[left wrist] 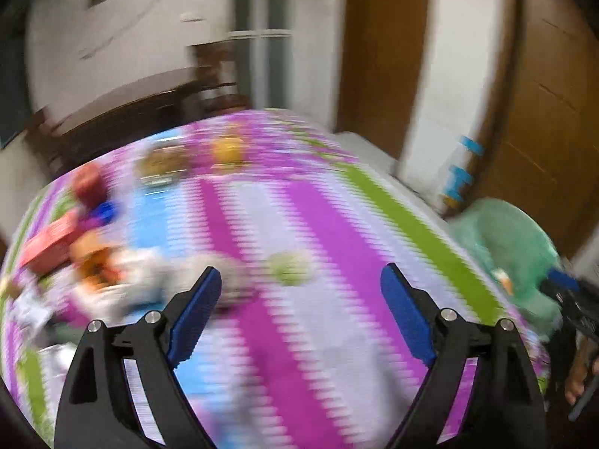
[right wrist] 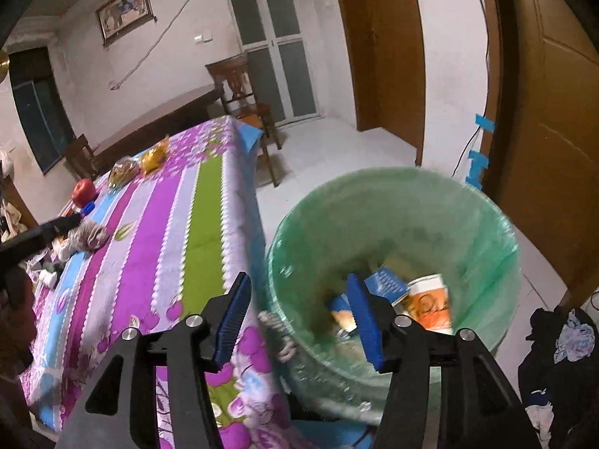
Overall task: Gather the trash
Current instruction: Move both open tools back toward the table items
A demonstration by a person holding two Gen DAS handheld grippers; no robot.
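Observation:
In the right wrist view my right gripper (right wrist: 299,284) stands open over the near rim of a bin lined with a green bag (right wrist: 468,232), with nothing between its pads. Inside the bin lie a paper cup with an orange print (right wrist: 430,307) and a blue packet (right wrist: 387,282). In the blurred left wrist view my left gripper (left wrist: 301,273) is wide open and empty above the striped tablecloth (left wrist: 318,217). Litter lies ahead to its left: a red box (left wrist: 48,243), an orange wrapper (left wrist: 95,262) and white crumpled scraps (left wrist: 149,280). The bin (left wrist: 516,247) shows at the right.
On the table (right wrist: 209,202) lie a crumpled grey bag (right wrist: 88,237), a red apple (right wrist: 83,191), a blue cap (right wrist: 88,207) and two snack bags (right wrist: 138,164). A wooden chair (right wrist: 243,101) stands behind it. Dark clothes (right wrist: 561,355) lie on the floor at the right.

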